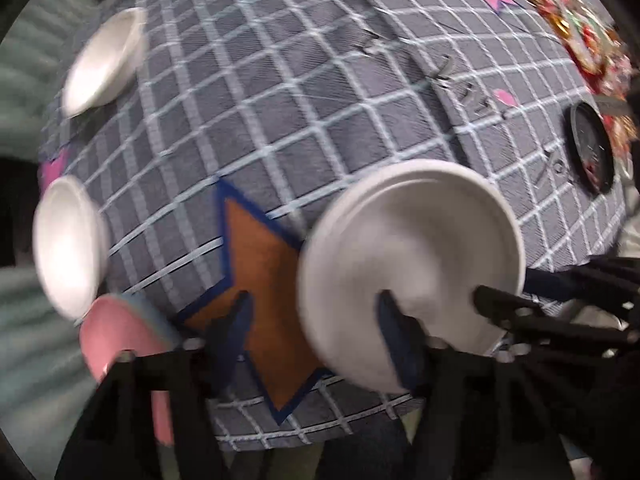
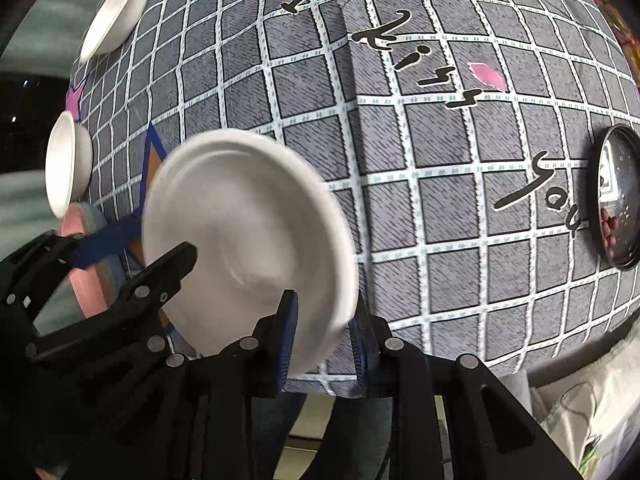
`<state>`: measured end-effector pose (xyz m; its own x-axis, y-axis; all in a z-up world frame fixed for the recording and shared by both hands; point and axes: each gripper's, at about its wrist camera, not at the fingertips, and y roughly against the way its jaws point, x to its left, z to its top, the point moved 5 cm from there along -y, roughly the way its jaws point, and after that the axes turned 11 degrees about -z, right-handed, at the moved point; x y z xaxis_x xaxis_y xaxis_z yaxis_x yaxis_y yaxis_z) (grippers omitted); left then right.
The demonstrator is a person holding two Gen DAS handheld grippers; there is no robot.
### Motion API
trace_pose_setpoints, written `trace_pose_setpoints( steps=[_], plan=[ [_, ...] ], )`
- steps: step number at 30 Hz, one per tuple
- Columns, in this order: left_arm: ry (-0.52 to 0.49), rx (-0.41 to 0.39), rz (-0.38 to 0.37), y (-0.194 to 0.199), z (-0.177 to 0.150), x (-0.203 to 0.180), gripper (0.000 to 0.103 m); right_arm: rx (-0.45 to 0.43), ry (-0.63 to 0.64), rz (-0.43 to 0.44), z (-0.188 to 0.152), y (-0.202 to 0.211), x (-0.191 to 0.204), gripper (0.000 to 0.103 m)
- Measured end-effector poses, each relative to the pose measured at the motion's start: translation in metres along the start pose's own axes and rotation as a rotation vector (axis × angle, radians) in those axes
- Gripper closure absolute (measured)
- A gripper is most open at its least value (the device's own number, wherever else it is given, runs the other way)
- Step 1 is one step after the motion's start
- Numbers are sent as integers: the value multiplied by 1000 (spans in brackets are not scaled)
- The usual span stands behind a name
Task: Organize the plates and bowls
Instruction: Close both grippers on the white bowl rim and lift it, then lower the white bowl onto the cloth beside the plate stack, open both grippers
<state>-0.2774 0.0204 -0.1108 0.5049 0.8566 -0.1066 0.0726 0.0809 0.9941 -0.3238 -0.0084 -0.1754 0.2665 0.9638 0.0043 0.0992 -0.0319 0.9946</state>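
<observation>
Bowl [image 2: 248, 240] on tablecloth [image 2: 440, 208], two bowls left

The table [image 2: 460, 216] is covered in grey cloth with a woven, matt look, printed with a white grid, black lettering and flat coloured stars, one orange star [image 1: 264, 276] edged in blue. The white bowl [image 2: 248, 236] looks like smooth, matt moulded paper or foam, as do two more white bowls [image 1: 106, 60] [image 1: 68, 246] at nine and ten o'clock, while the pink plate [image 1: 116, 340] looks smooth and dull. The round black lid [image 2: 618, 196] at three o'clock is glossy with bright reflections, and each tool [image 2: 324, 340] is matt black plastic with ribbed blue pads [image 2: 290, 332] and dull metal pins.
</observation>
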Motion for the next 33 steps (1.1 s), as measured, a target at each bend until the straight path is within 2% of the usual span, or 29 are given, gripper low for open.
trace_pose_setpoints(
  steps=[1,2,3,4,9,11,16,18,22,27,33],
  plan=[
    [16,-9,12,3,-12,5,32,-2,7,-1,-1,2,-5,57],
    [42,-17,11,7,-22,8,28,-12,13,-13,-2,5,-10,30],
    [64,-26,7,14,-31,15,24,-27,15,-16,-1,8,-12,9],
    [87,-40,8,21,-37,20,24,-51,17,-5,-3,13,-19,5],
    [193,-73,7,52,-57,35,24,-107,9,30,-12,35,-43,4],
    [229,-60,3,57,-68,25,24,-117,5,43,-5,40,-48,4],
    [228,-59,7,67,-80,1,24,-111,32,66,-15,49,-37,4],
    [235,-65,8,74,-85,-6,24,-105,46,64,-28,60,-64,4],
    [233,-94,19,85,-73,1,24,-116,57,85,-38,78,-73,1],
    [230,-111,3,88,-66,5,24,-181,40,93,-32,86,-76,1],
    [273,-151,-22,105,-62,23,24,-145,-19,95,-26,87,-76,1]
  ],
)
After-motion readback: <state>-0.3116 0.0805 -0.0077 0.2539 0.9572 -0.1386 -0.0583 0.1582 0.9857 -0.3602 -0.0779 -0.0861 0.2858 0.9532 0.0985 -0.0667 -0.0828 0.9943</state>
